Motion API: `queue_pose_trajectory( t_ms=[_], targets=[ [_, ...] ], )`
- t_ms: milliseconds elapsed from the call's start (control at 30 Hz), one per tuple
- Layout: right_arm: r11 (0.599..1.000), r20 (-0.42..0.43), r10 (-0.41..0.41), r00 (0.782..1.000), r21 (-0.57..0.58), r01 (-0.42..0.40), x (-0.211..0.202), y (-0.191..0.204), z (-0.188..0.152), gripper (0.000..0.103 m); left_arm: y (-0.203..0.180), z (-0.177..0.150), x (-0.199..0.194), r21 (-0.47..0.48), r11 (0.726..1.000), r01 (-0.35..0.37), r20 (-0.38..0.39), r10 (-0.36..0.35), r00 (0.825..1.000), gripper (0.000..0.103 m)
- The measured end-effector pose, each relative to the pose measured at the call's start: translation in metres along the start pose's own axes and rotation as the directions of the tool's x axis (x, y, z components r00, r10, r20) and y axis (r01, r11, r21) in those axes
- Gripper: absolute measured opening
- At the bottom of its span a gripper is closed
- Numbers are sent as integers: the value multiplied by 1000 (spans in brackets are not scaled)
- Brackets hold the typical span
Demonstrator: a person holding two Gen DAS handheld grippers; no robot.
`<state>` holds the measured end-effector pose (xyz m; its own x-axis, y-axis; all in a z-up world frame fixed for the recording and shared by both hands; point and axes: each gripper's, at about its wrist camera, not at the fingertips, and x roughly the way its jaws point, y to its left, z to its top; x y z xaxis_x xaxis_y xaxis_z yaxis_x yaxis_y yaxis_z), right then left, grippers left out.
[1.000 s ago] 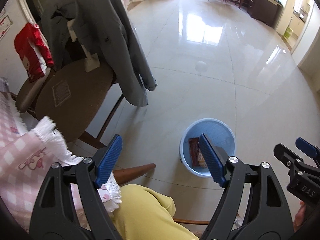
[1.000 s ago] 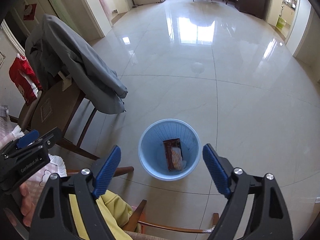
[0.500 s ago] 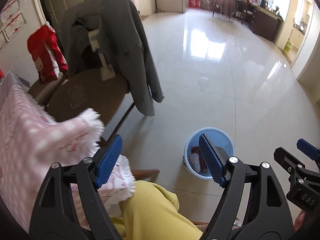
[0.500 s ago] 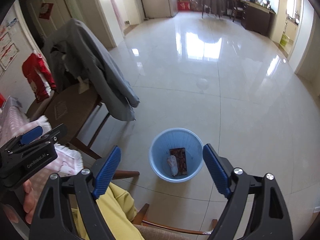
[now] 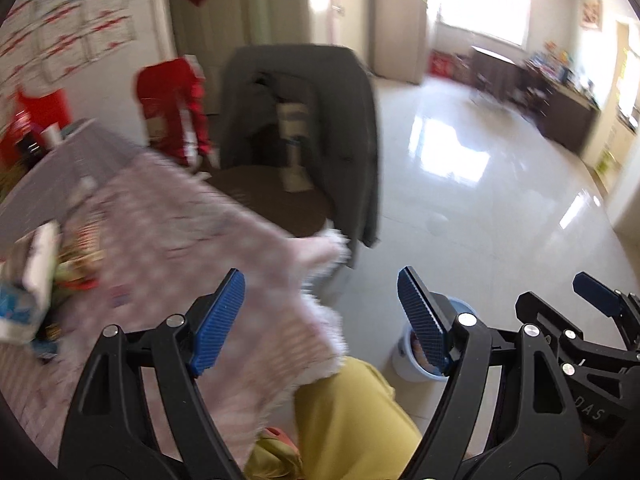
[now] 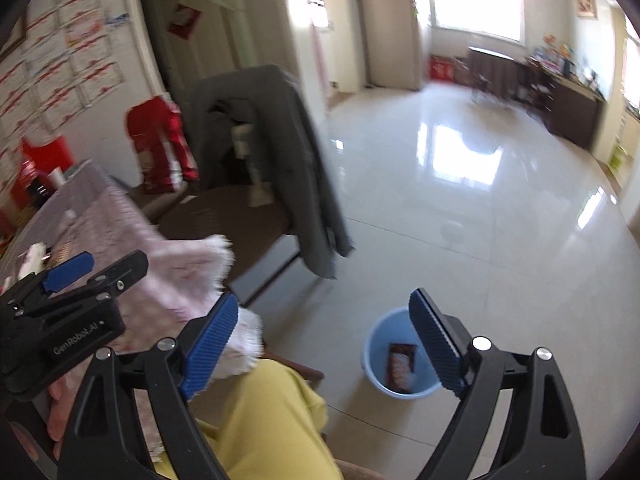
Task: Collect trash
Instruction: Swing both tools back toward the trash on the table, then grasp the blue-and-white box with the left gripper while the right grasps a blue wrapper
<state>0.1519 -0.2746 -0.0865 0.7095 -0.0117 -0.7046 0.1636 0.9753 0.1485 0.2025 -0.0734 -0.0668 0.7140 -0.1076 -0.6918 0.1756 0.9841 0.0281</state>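
A light blue bin (image 6: 380,364) stands on the tiled floor at lower right, with a brown snack wrapper (image 6: 400,366) inside; it also shows in the left wrist view (image 5: 404,364), half hidden by a fingertip. My left gripper (image 5: 320,316) is open and empty over the corner of the pink checked tablecloth (image 5: 168,240). My right gripper (image 6: 324,340) is open and empty above the floor, left of the bin. Blurred packets and wrappers (image 5: 48,264) lie on the table at far left.
A chair with a grey jacket (image 6: 288,152) over its back stands beside the table. A red garment (image 6: 160,148) hangs on a second chair behind. My yellow trouser leg (image 6: 272,420) fills the bottom. The glossy floor (image 6: 480,208) runs to the right.
Both grippers have swung up and left, away from the bin toward the table. The tablecloth and the items on it have come into view. Both stay open.
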Motion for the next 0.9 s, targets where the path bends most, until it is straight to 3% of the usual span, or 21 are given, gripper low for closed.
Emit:
queue_pose_trajectory(
  t_ms=[267,467,633,900],
  targets=[
    [979,9,161,987,-128,-159,-13,82,4,87,84,-13,-48,-155,983,-95,40,103,994,78],
    [924,-32,292,956,-248,-291,-15,153,1,88,144,-33,-76,-252,952,-177,36,192,981,78],
    [840,-113,392,913,-361,-405,-11,218,-8,88,195,-58,-94,-323,906,-272,-2,287,958,78],
    [685,-261,443,858,-518,-512,9,307,-37,88,266,-98,-110,-452,810,-372,-98,370,924,78]
  ],
)
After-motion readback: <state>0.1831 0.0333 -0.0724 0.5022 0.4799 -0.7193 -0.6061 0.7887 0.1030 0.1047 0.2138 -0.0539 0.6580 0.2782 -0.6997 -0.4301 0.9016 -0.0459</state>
